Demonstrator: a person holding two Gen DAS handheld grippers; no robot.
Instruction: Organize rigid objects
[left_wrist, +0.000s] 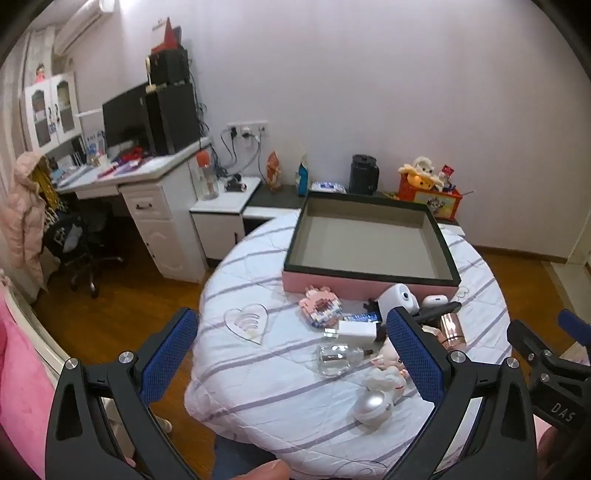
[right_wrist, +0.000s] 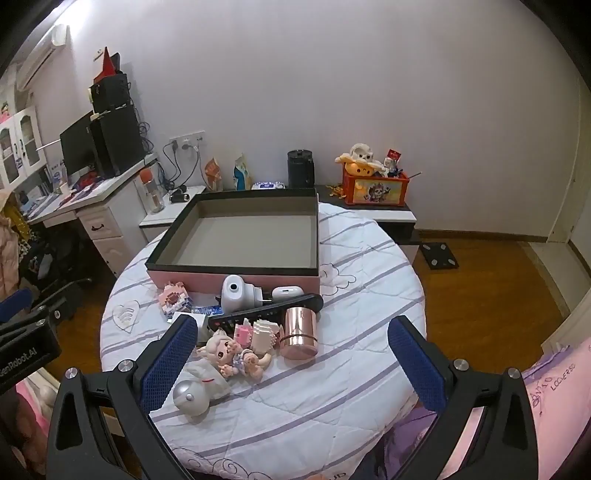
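**A:** Starting at the left edge of the striped quilt (right_wrist: 332, 387): the left gripper (left_wrist: 291, 354) hangs above it, jaws spread wide, nothing between the blue pads. Released, plain as day.

**B:** Agreed. Under it lies a clear heart-shaped dish (left_wrist: 246, 322), flat on the cloth, off on its own to the left of the clutter.

**A:** Moving right, a pink brick-built figure (left_wrist: 320, 308) sits just in front of the box's pink wall. Nearer the camera, a white charger plug (left_wrist: 356, 331), and nearer again a clear glass bottle (left_wrist: 338, 359) lying on its side.

**B:** Behind it all, the big box (right_wrist: 236, 275), black rim, grey floor, pink outer wall, open at the top with nothing showing inside.

**A:** Centre now: a white camera-like gadget (right_wrist: 238, 295) rests against the box front, a white earbud case (right_wrist: 287, 292) just right of it. A black remote (right_wrist: 266, 314) lies slantwise before them.

**B:** In front of the remote, a pale doll (right_wrist: 231, 350) on its back, touching a silver round case (right_wrist: 190, 398) on a white pouch.

**A:** Right of the doll, the rose-gold cylinder (right_wrist: 299, 334) stands upright.

**B:** And the right gripper (right_wrist: 291, 360) hovers over doll and cylinder, jaws wide apart, gripping nothing.
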